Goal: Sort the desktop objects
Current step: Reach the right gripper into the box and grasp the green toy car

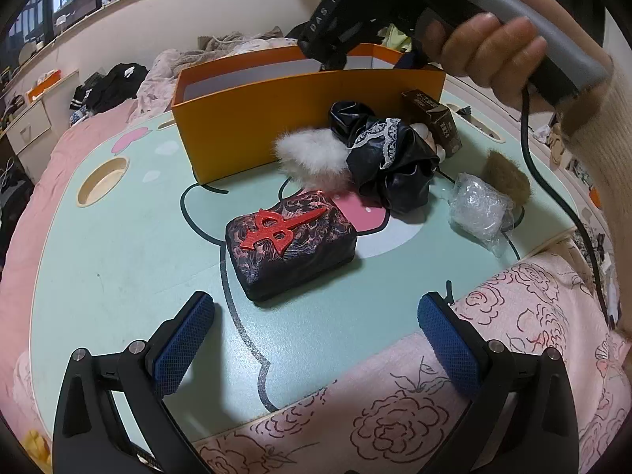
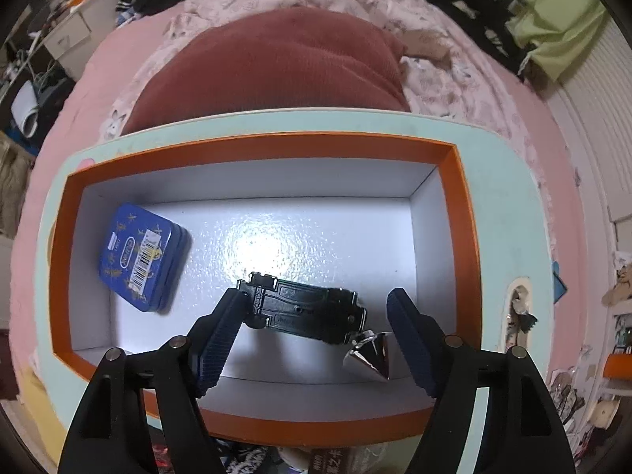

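A person seated at a mint-green lap table (image 1: 118,252) on a bed works with a handheld gripper in each hand. The left gripper (image 1: 316,312) hovers low over the table's near edge, its blue-padded fingers (image 1: 183,343) spread wide with nothing between them.

Just beyond it lies a dark patterned pouch (image 1: 292,245) bearing a red emblem. Farther back, clustered near the right end of an orange box (image 1: 252,126), sit a white fur pom-pom (image 1: 308,156), a black satin scrunchie with lace trim (image 1: 391,158) and a small brown carton (image 1: 434,122) leaning against the box's near right corner. To the right, a crumpled clear plastic wrapper (image 1: 478,209) lies touching a tan fur pom-pom (image 1: 507,177).

The person's right hand (image 1: 489,51) grips the handle of the right gripper (image 2: 320,296), which points steeply down into the orange box (image 2: 466,237). Its fingers (image 2: 219,339) stand apart, pinching nothing. Below and between them, on the box's white floor, lies a black strap-like accessory (image 2: 308,310) with a silver cone pendant (image 2: 373,355) at its right end; whether the left pad touches the strap cannot be told. A blue tin with a barcode label (image 2: 144,258) rests at the box's left end, well apart from the strap.
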